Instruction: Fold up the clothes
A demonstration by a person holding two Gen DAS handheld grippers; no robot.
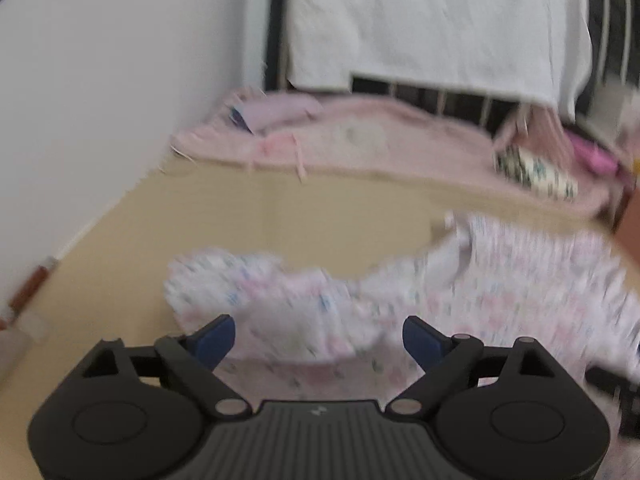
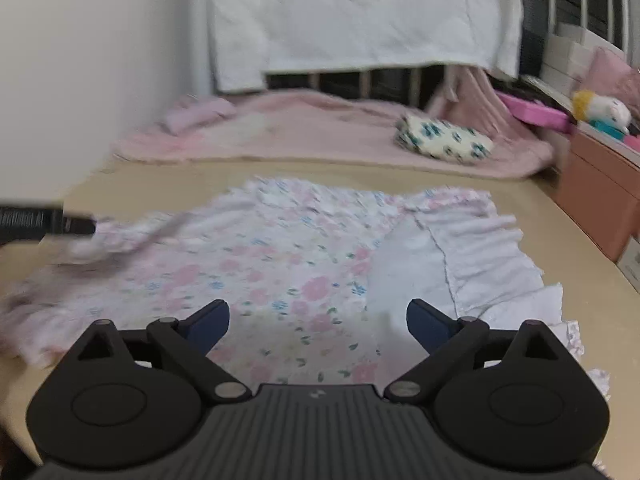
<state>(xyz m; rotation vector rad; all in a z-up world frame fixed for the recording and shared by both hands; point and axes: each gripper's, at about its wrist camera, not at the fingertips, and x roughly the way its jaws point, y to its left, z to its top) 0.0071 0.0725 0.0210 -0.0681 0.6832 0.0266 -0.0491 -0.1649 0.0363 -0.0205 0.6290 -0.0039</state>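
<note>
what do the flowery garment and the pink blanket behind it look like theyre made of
Floral garment: seemingly thin woven cotton, matte; it lies flat with fine creases, a ruffled edge and a paler plain inside face where it is turned over. Pink blanket: probably fleece or terry, soft and matte; it looks thick, with rounded edges and a fuzzy surface, though blur leaves this uncertain.

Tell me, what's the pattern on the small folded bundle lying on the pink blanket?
White with dark teal flowers; the folded bundle shows best in the right wrist view.

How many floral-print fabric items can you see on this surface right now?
2. The pink floral garment lies spread right in front of both open grippers. A small folded blue-flowered bundle sits farther back on the pink blanket. Others could be hidden outside these views.
</note>
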